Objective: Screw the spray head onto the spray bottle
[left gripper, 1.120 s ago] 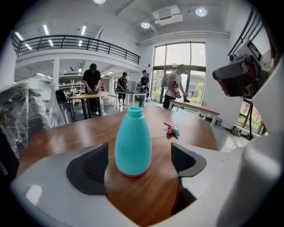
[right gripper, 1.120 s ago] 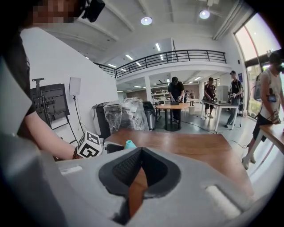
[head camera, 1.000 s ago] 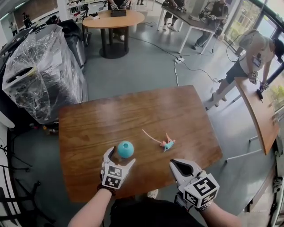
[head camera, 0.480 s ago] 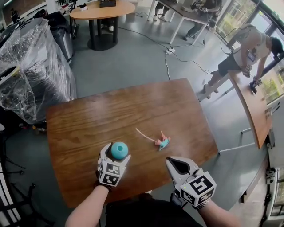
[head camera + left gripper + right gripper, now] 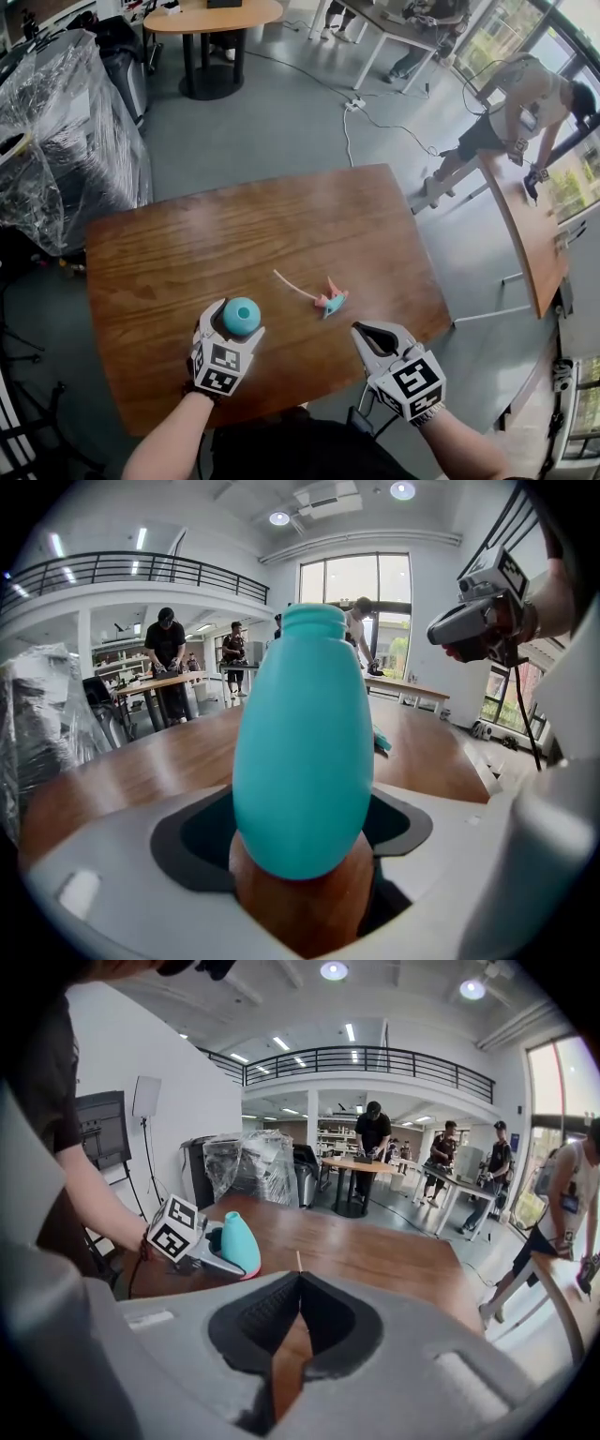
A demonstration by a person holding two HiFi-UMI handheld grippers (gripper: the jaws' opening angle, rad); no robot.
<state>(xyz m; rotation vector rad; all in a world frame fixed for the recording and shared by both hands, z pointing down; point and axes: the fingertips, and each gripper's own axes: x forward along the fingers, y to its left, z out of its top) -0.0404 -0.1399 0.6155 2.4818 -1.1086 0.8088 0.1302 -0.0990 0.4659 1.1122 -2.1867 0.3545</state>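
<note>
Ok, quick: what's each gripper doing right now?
Left gripper: closed on the teal egg-shaped plastic spray bottle.
Right gripper: closed, empty.

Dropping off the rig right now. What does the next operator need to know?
Left gripper: jaws either side of the upright teal spray bottle on the table; firm grip not confirmed.
Right gripper: shut, empty, at the table's near edge.
Spray head: lying on the table with its tube, between the two grippers, untouched.
Done: bottle reached.
Left: secure bottle, pick up head, feed tube into the neck, screw on.
</note>
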